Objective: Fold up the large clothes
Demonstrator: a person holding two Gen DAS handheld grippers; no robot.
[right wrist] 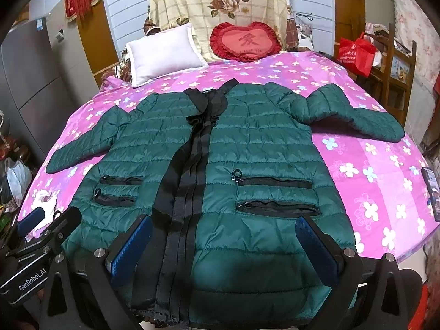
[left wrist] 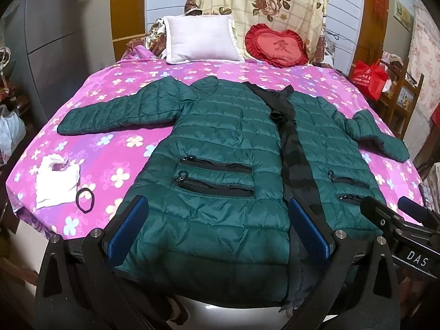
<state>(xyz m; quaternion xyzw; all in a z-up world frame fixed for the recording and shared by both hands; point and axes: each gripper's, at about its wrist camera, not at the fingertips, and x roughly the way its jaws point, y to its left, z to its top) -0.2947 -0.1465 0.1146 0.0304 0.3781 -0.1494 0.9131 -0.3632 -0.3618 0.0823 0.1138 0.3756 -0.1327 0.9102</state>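
Observation:
A dark green quilted jacket (left wrist: 220, 148) lies front up on the pink flowered bed sheet (left wrist: 115, 148), sleeves spread out, with a black zipper band down the middle. It also shows in the right wrist view (right wrist: 247, 148). My left gripper (left wrist: 217, 222) is open above the jacket's lower left hem, its blue pads wide apart. My right gripper (right wrist: 225, 242) is open above the lower right hem, next to the black band. Neither holds anything. The other gripper's body shows at each frame's edge.
A white plastic bag (left wrist: 56, 181) and a black hair tie (left wrist: 85, 199) lie on the sheet left of the jacket. A white pillow (left wrist: 200, 38) and a red heart cushion (left wrist: 276, 45) stand at the headboard. A phone (right wrist: 431, 192) lies at the bed's right edge.

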